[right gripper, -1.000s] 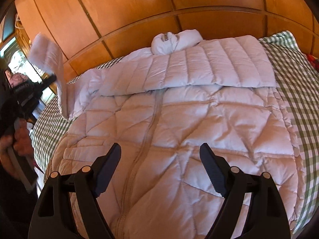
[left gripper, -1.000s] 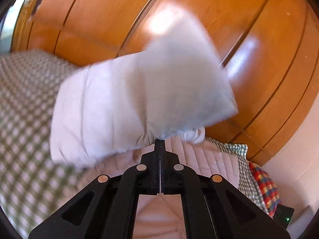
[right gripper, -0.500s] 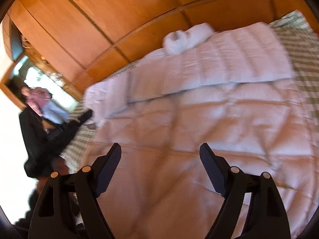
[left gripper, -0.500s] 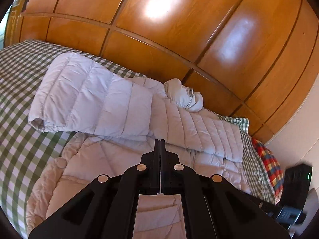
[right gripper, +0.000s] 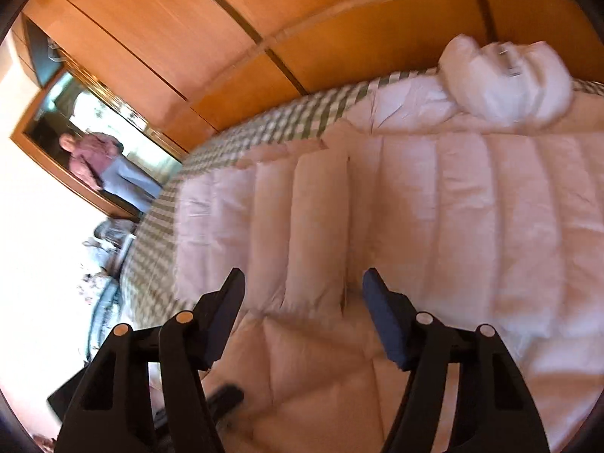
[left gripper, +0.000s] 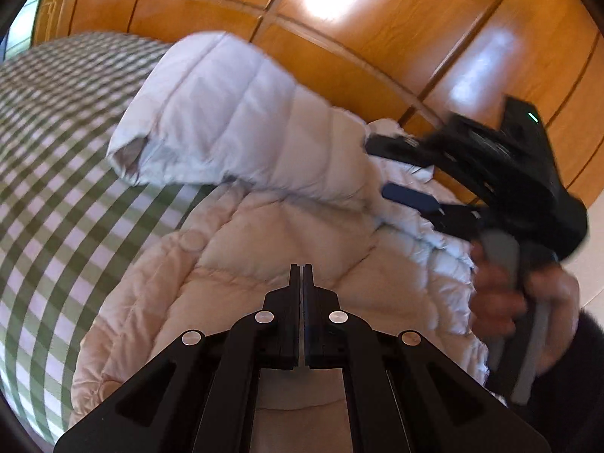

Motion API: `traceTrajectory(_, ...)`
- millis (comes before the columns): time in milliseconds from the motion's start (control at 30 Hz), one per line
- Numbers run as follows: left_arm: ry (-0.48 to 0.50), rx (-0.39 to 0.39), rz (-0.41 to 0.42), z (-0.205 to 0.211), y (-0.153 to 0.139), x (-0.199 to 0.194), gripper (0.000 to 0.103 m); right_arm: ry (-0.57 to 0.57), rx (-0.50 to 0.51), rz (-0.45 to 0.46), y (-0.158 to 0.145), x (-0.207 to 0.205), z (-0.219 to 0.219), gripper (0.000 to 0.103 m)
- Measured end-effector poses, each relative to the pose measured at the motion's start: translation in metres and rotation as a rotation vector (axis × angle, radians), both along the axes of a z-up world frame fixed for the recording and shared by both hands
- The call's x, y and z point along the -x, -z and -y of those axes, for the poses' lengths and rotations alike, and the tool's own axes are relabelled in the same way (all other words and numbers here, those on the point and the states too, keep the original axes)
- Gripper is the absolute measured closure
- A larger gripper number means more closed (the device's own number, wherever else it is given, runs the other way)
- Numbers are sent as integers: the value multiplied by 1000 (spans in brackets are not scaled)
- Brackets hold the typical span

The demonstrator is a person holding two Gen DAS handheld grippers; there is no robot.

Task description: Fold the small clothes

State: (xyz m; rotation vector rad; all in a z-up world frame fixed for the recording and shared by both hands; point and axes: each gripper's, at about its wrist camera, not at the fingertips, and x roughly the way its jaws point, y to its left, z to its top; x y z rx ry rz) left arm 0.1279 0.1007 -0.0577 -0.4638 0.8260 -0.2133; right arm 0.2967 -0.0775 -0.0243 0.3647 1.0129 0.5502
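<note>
A pale pink quilted down jacket (left gripper: 264, 249) lies flat on a green checked bedspread (left gripper: 56, 196). Its left sleeve (left gripper: 234, 113) lies folded across the upper body, cuff towards the left. The rolled collar (right gripper: 506, 83) sits at the far end. My left gripper (left gripper: 301, 270) is shut and empty, hovering over the jacket's lower body. My right gripper (right gripper: 302, 287) is open, its fingers straddling the quilted sleeve (right gripper: 321, 226) close above it. In the left wrist view the right gripper (left gripper: 407, 170) shows at the right, over the jacket's chest, held by a hand.
A wooden panelled wall (left gripper: 377, 19) runs behind the bed. A framed mirror (right gripper: 94, 151) hangs at the left in the right wrist view. The bedspread's edge (right gripper: 132, 271) drops off at the left, with clutter beyond it.
My left gripper let the sleeve go and it now lies folded over the jacket. My right gripper has moved forward and left, down to the folded sleeve.
</note>
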Motion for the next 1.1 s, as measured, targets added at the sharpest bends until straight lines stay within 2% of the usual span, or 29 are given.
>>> traceTrajectory(67,-1,4,-13,-1,6,-1,103,-2,38,-35,14,-16,-18,63)
traceTrajectory(100,1,-1,-16,-1,8,0,103,-11,60,-37,15,-18,-23,90)
traceTrajectory(133,3,-5,-12,-1,8,1,103,-19,84,-27,13,-18,-28,98)
traceTrajectory(267,10,-30,7,3,4,1,103,-47,99,113,-26,1,-21,100)
traceTrajectory(367,1,-24,-6,4,5,-3,103,-18,81,213,-63,20,9,100)
traceTrajectory(467,2,-29,0,9,-1,-7,103,73,60,254,-92,31,59,100)
traceTrajectory(600,15,-49,16,19,-10,-13,103,221,31,270,-108,47,135,100)
traceTrajectory(700,26,-69,4,25,-9,-22,103,312,18,257,-108,59,184,100)
traceTrajectory(800,32,-91,-17,31,-4,-27,103,425,53,226,-96,72,239,100)
traceTrajectory(967,40,-108,-50,36,4,-28,103,528,87,67,-40,70,297,100)
traceTrajectory(1100,44,-92,-23,37,-9,-27,103,545,96,-3,-6,75,310,100)
